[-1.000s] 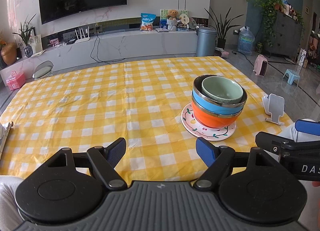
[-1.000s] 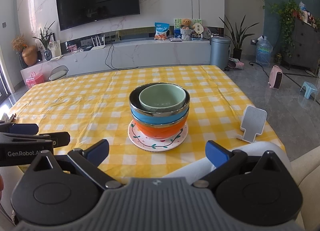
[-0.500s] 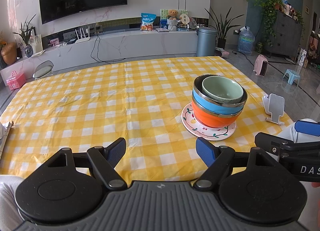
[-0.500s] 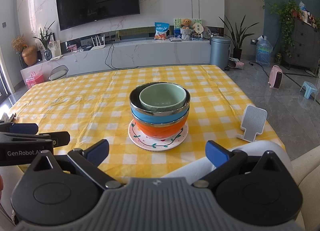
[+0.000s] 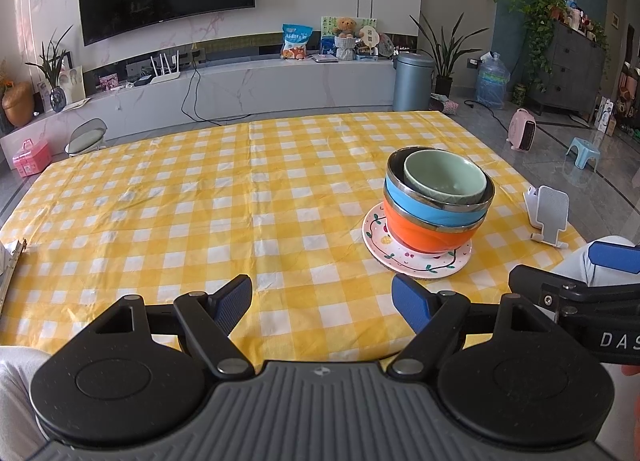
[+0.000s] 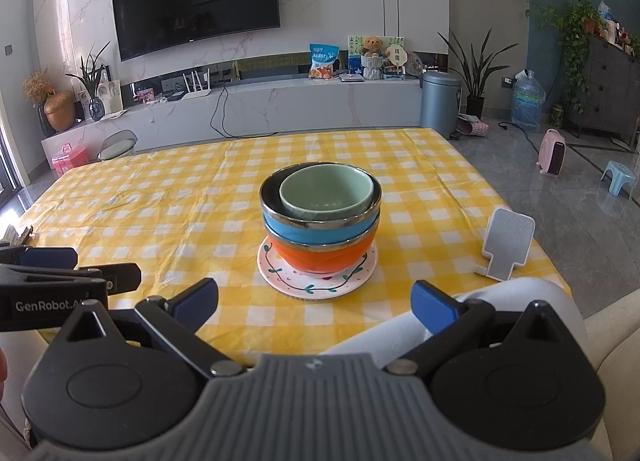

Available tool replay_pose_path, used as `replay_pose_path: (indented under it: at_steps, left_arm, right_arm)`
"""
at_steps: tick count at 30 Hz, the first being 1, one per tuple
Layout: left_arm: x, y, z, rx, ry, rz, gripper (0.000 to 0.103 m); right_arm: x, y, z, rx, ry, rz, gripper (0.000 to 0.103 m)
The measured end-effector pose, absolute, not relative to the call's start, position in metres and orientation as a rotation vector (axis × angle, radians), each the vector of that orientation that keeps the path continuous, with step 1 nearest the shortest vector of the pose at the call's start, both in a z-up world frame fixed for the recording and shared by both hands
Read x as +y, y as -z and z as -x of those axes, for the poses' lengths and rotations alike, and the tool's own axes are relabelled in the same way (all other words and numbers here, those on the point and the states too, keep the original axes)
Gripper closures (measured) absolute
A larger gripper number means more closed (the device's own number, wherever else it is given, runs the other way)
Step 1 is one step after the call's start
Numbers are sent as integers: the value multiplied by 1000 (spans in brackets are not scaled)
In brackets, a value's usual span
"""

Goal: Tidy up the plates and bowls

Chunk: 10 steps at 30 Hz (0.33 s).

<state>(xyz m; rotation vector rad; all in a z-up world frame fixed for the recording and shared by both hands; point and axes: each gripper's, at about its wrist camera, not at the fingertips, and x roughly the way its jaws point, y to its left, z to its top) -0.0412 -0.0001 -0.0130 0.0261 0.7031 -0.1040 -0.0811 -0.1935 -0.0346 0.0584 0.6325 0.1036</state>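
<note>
Indoors, yellow checked tablecloth.

- A round white ceramic plate with a painted vine-and-berry border lies flat on the yellow-and-white checked tablecloth, nearer the table's near edge and towards its right edge in the left wrist view.
- An orange bowl with a steel rim stands upright on the plate's middle.
- A blue bowl with a steel rim and steel inside sits nested in the orange one, upright.
- A pale green ceramic bowl, smaller and empty, rests inside the blue bowl, set towards its far right side, leaving a crescent of steel showing on the left.
</note>
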Motion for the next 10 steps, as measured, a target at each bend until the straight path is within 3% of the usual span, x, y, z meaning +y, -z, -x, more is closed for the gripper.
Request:
replay_pose_path:
  at_steps: [10]
  left_arm:
    - [1, 13, 44, 700, 103, -34, 10]
  right_arm:
    - [-192, 37, 82, 635, -106, -61, 3]
